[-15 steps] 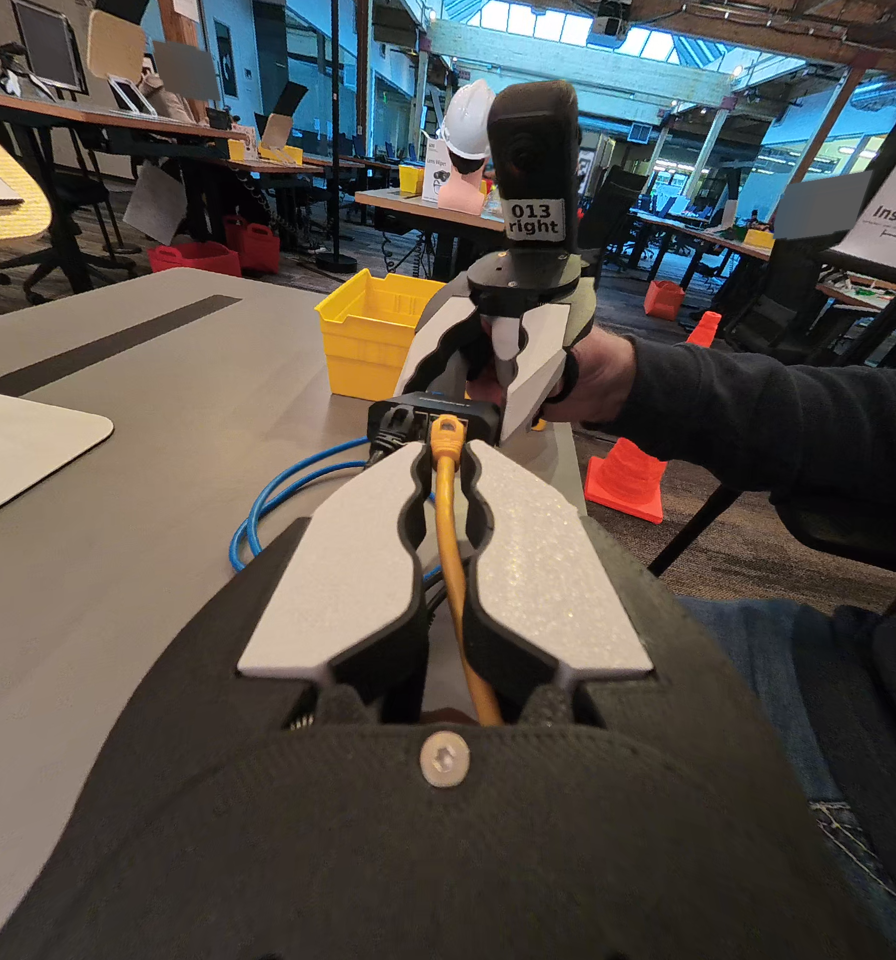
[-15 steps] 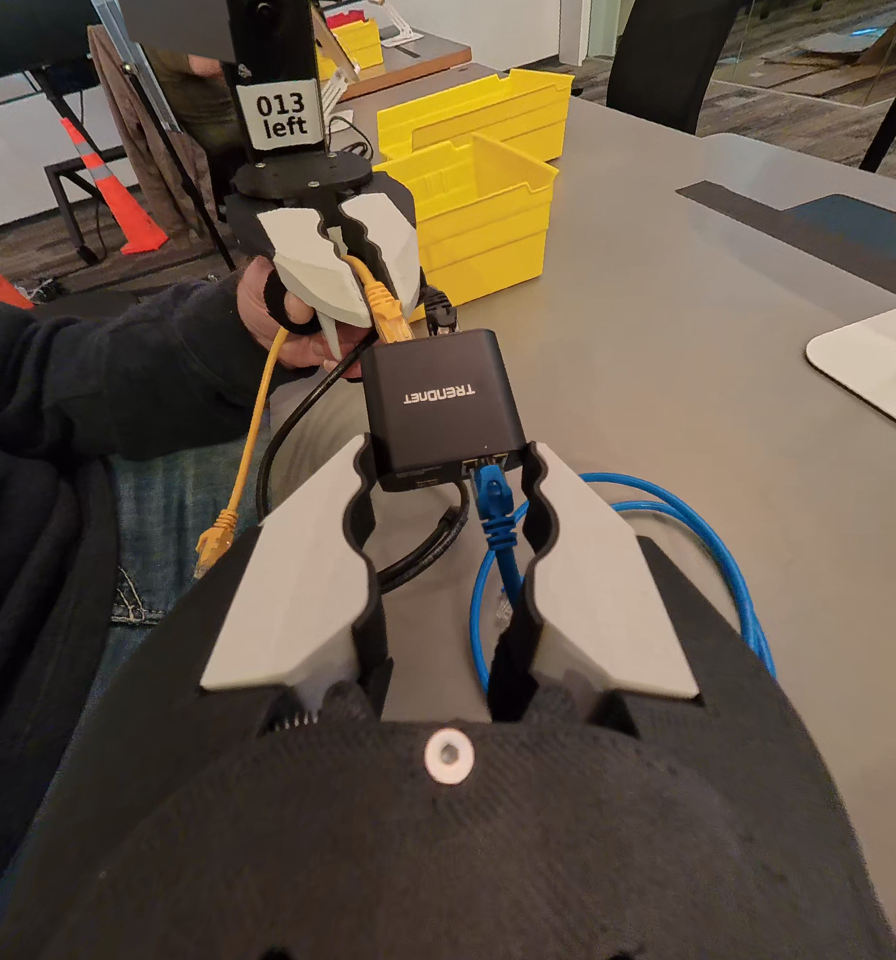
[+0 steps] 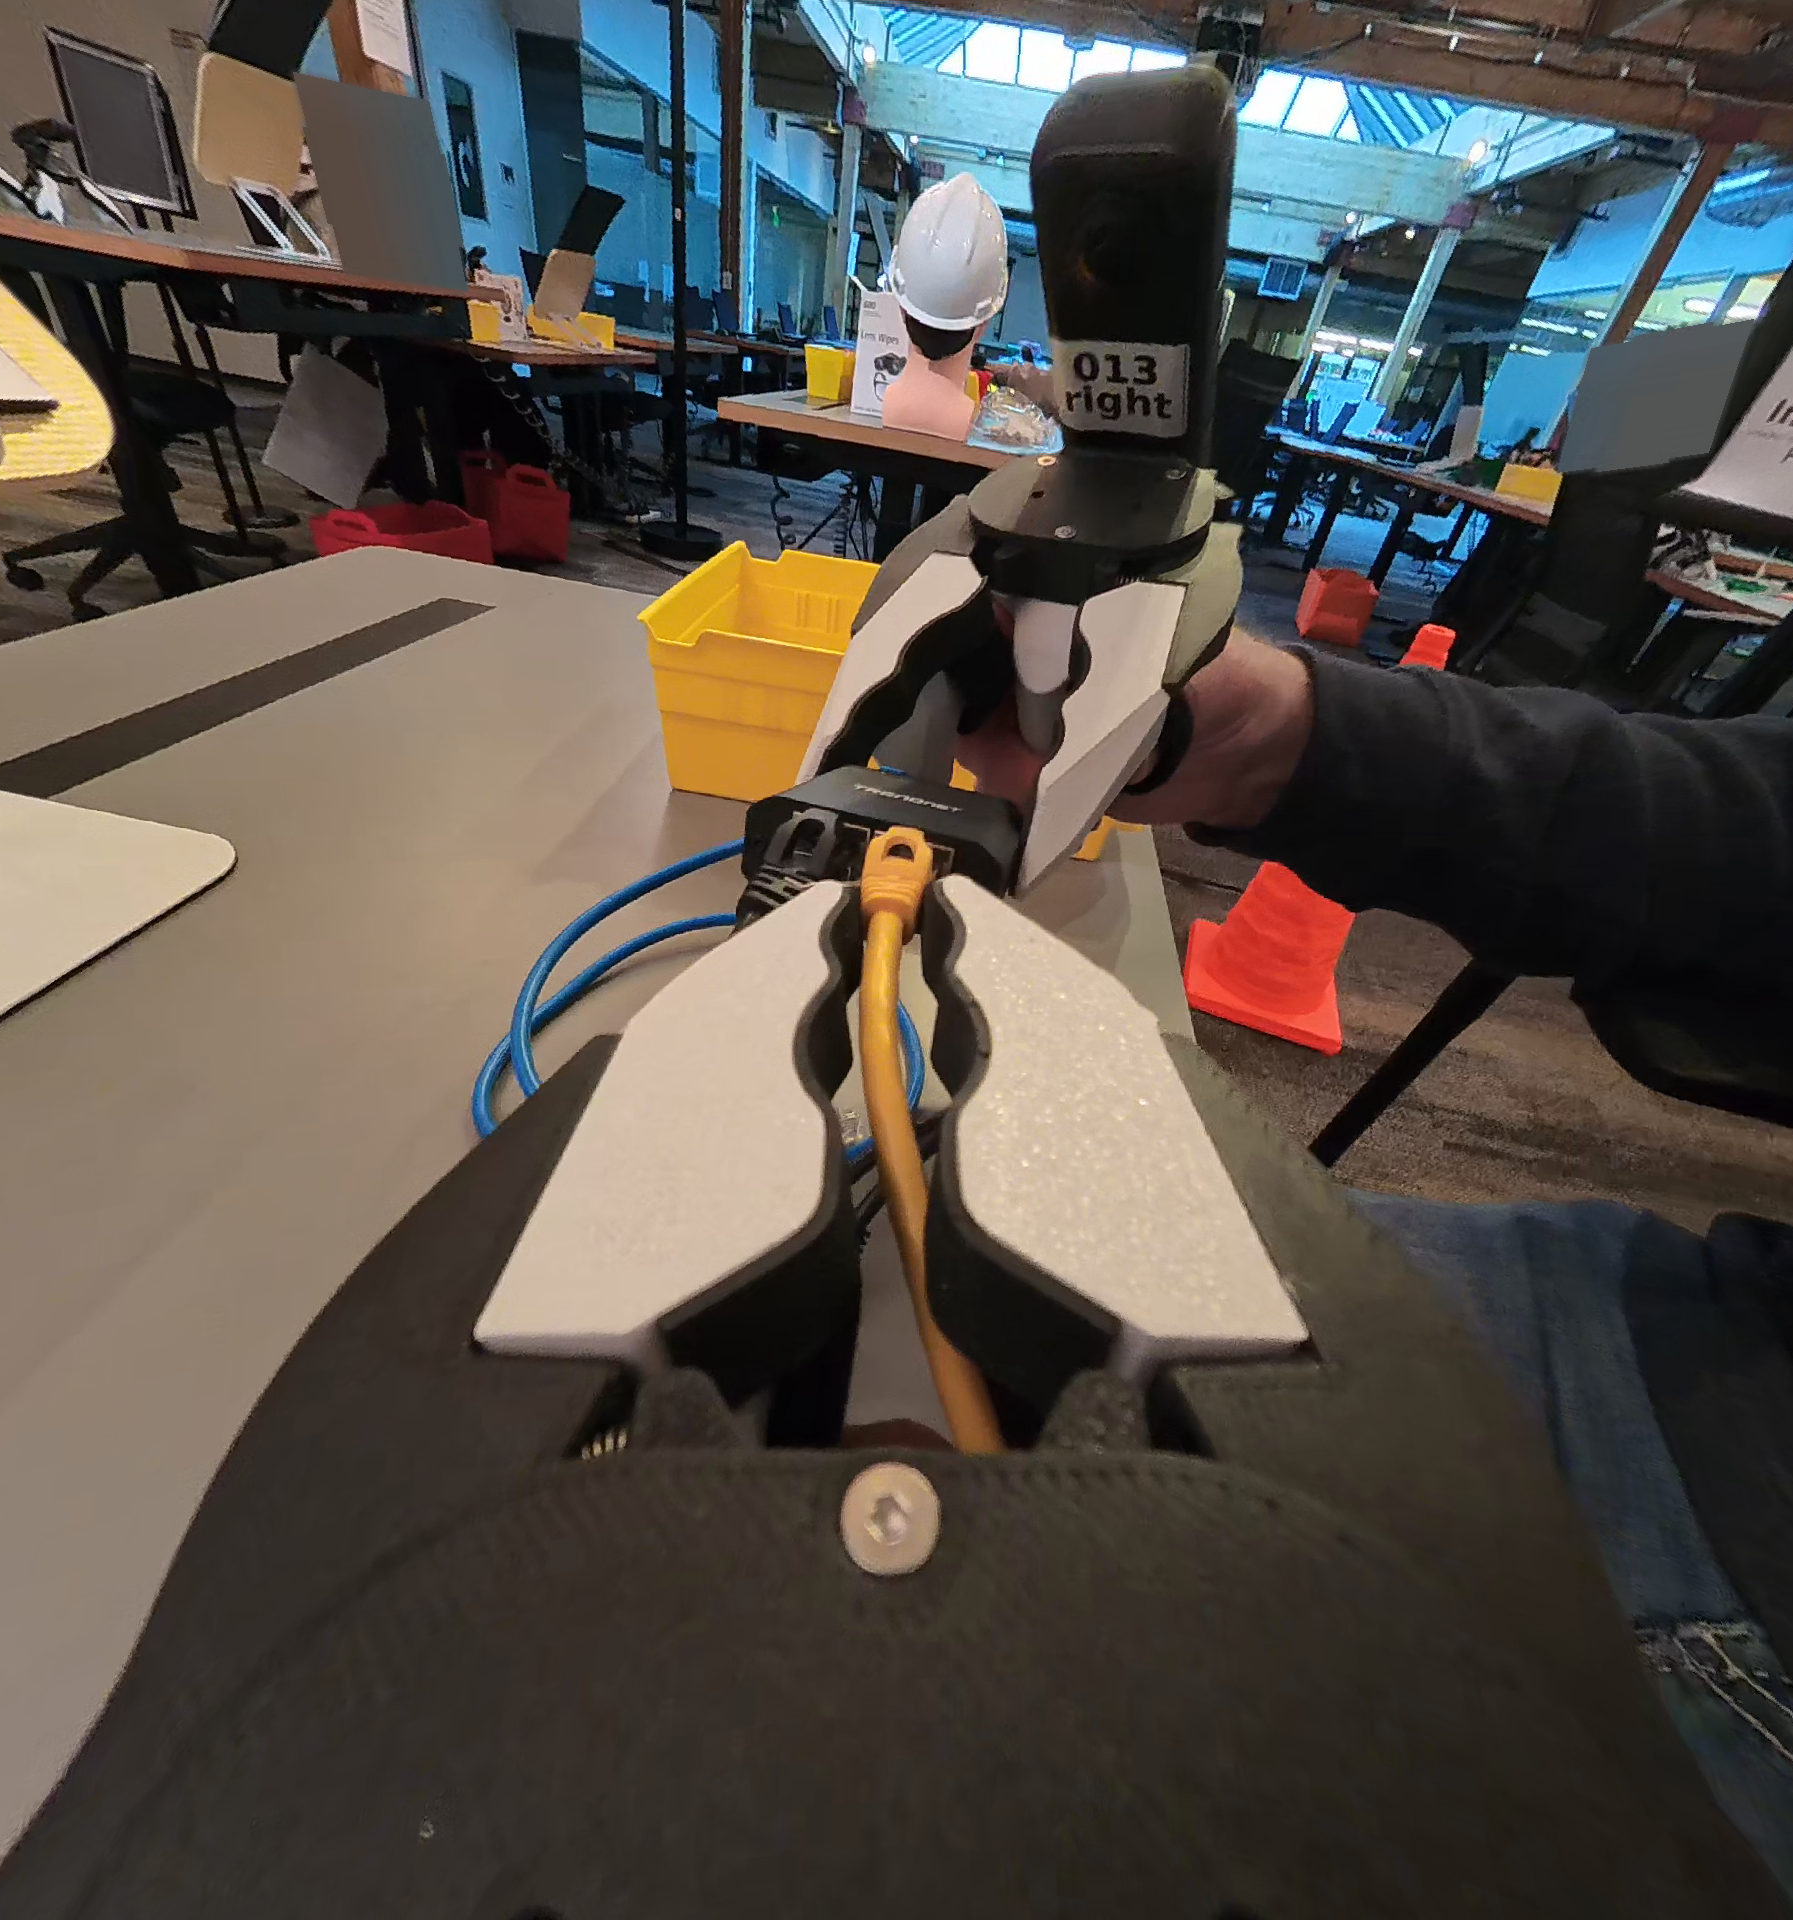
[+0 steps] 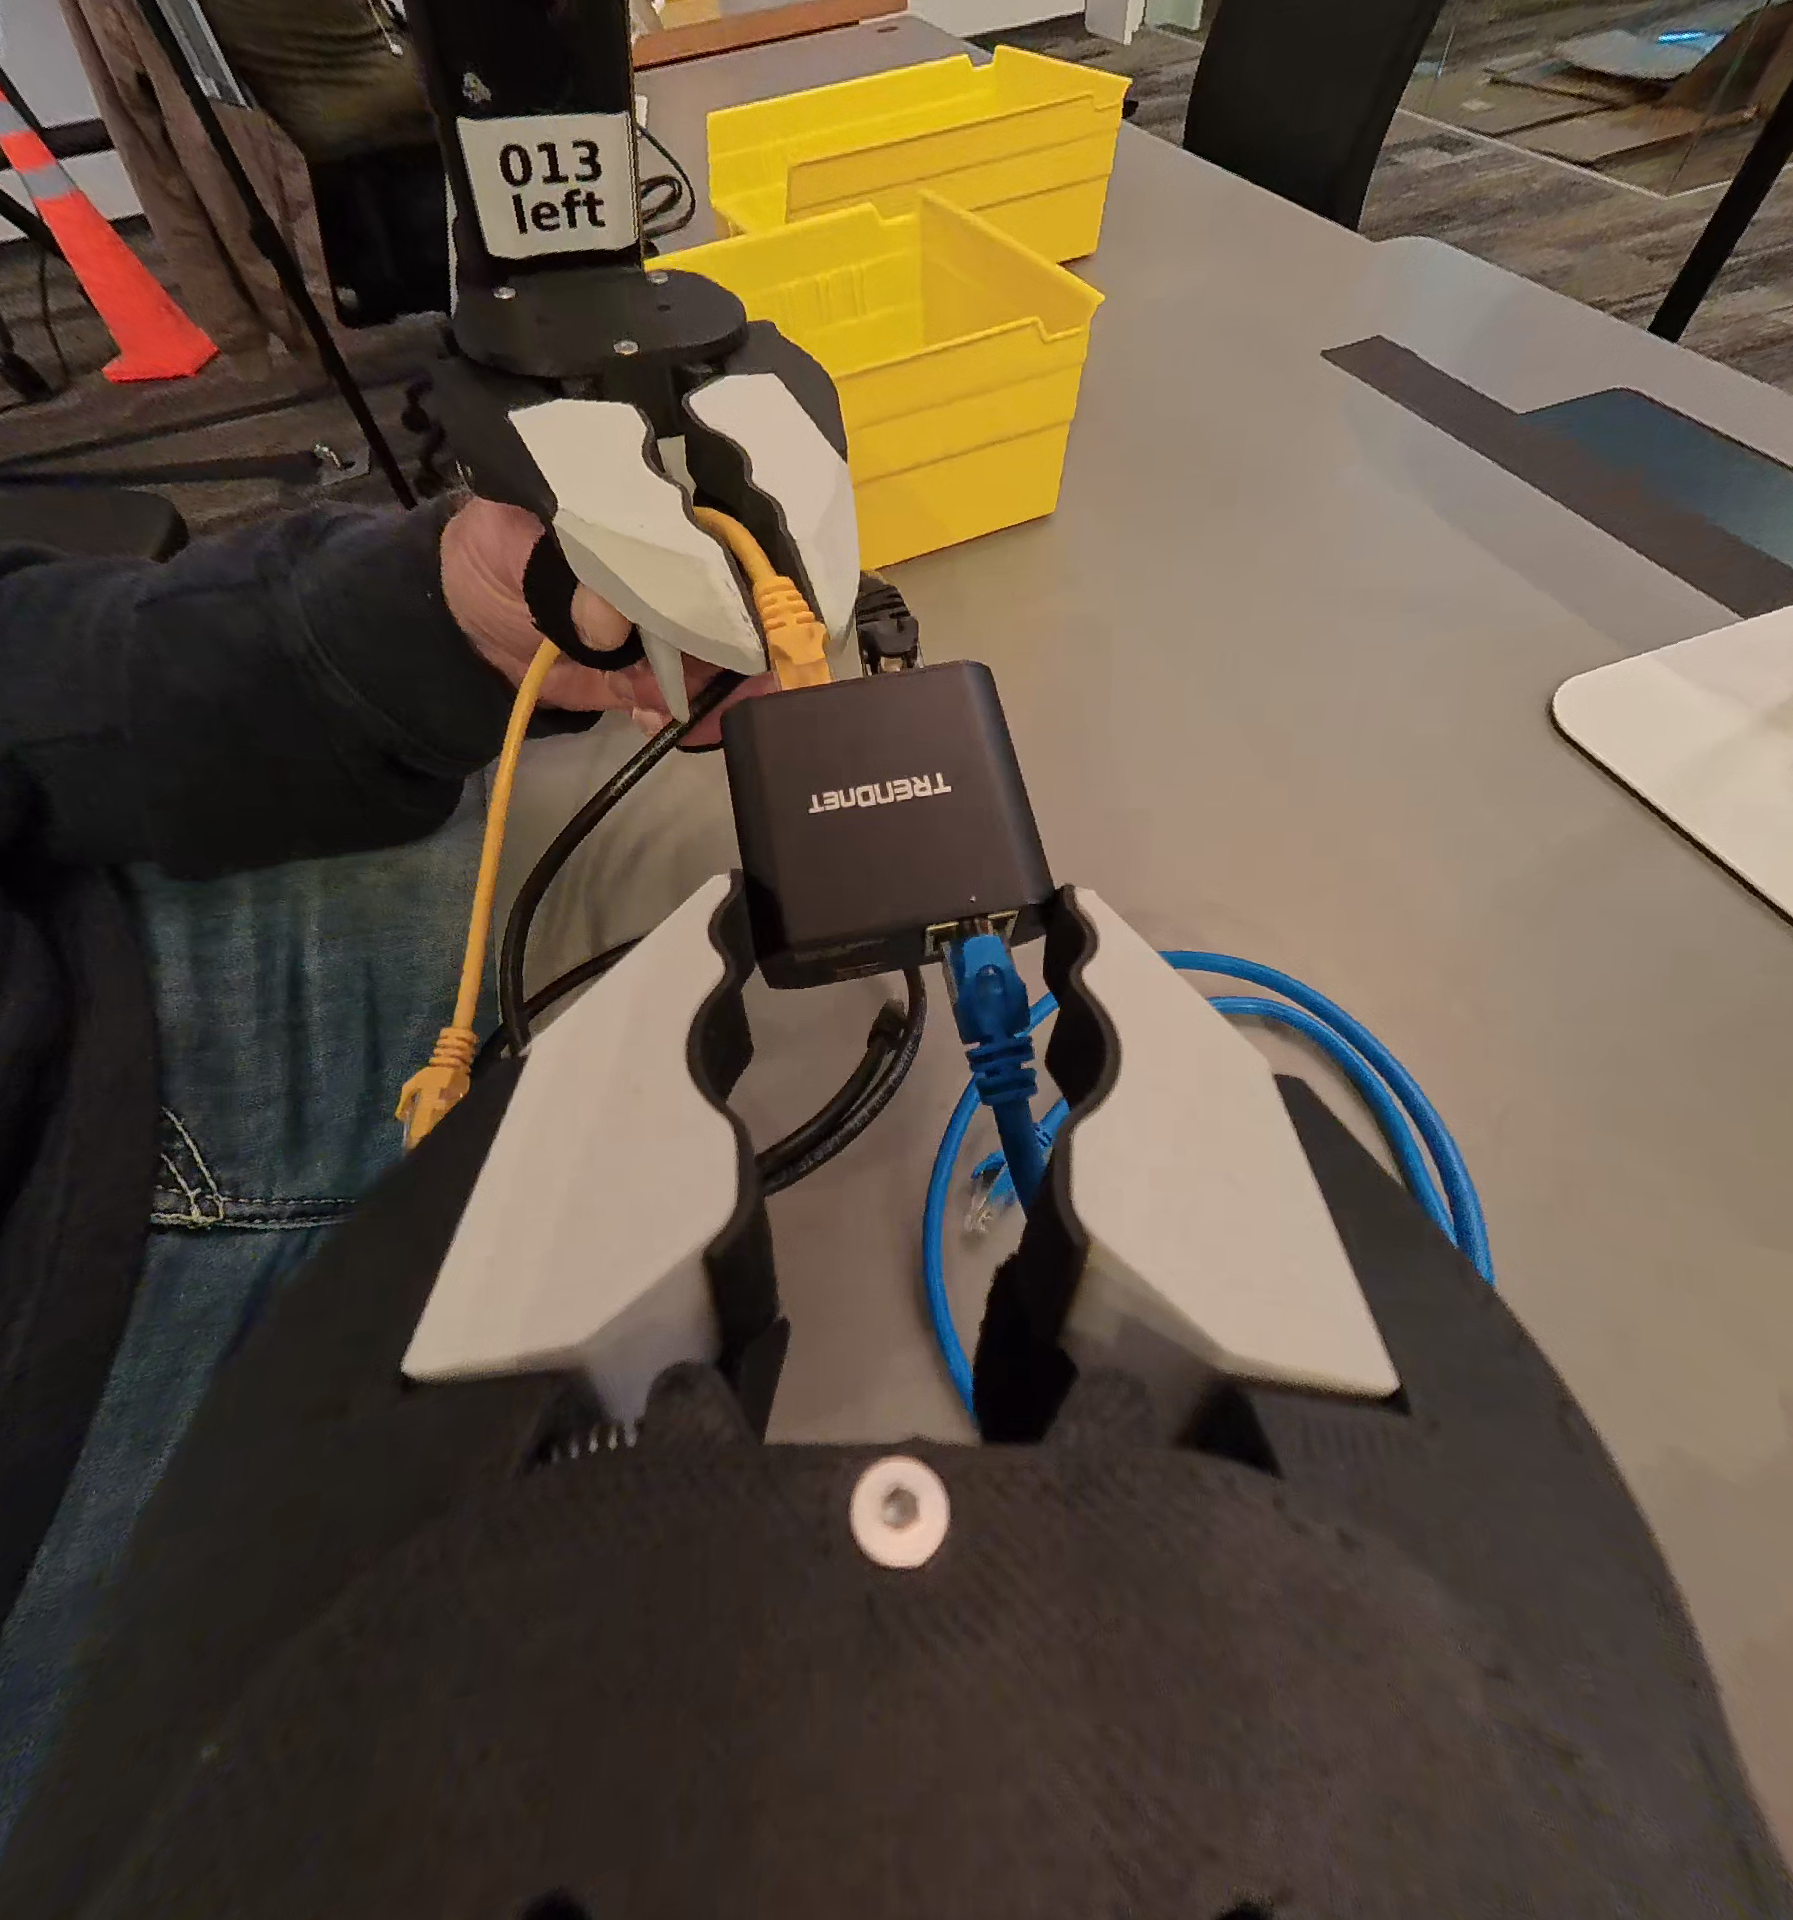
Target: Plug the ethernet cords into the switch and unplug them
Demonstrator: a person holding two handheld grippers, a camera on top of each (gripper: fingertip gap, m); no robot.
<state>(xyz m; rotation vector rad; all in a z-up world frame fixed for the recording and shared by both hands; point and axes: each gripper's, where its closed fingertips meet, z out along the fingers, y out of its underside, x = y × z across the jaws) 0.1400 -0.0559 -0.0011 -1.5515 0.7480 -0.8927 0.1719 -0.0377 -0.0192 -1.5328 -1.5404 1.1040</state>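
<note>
In the left wrist view, the left hand-held gripper [image 3: 887, 896] has its two fingers drawn in narrow around the yellow ethernet cord [image 3: 894, 1049], pinching it just behind the yellow plug [image 3: 899, 854]. The plug sits at the near face of the black switch [image 3: 887, 823], at a port; how deep it is seated cannot be told. A black cord's plug [image 3: 793, 847] occupies a port just to the left. The blue ethernet cord [image 3: 559, 987] lies looped on the grey tabletop [image 3: 300, 883]. Beyond the switch, the right hand-held gripper [image 3: 913, 800] reaches over it from the far side, held by a hand [image 3: 1224, 717] in a dark sleeve. A yellow bin [image 3: 746, 675] stands behind.

In the right wrist view, the right hand-held gripper [image 4: 897, 909] is spread fairly wide, its fingertips clasping the two sides of the switch [image 4: 876, 805] at its near end. The blue cord's plug [image 4: 985, 987] is in a port on this near face, and the blue ethernet cord [image 4: 1391, 1091] coils to the right on the tabletop [image 4: 1287, 623]. On the far side, the left hand-held gripper [image 4: 798, 649] grips the yellow plug [image 4: 790, 629] against the switch's far face. The yellow ethernet cord [image 4: 487, 862] hangs down off the tabletop edge, its free end dangling. A black cord [image 4: 559, 883] loops beside it. Two yellow bins [image 4: 965, 343] stand behind.
</note>
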